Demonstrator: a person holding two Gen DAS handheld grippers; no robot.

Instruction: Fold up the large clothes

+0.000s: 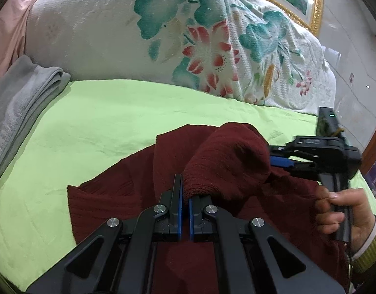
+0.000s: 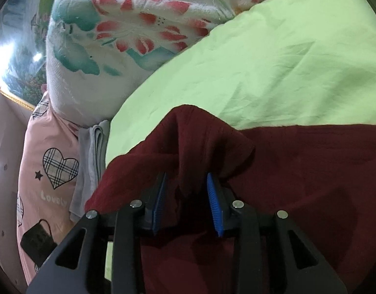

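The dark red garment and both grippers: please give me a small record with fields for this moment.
garment: dark red knit garment, partly spread on the light green sheet
left gripper: shut on a raised fold of the garment
right gripper: jaws apart, bunched garment cloth between the pads, not pinched
right hand: holds the right gripper's handle
nearby: folded grey towel at the sheet's edge; floral white cover behind
fold status: not yet flat or finished
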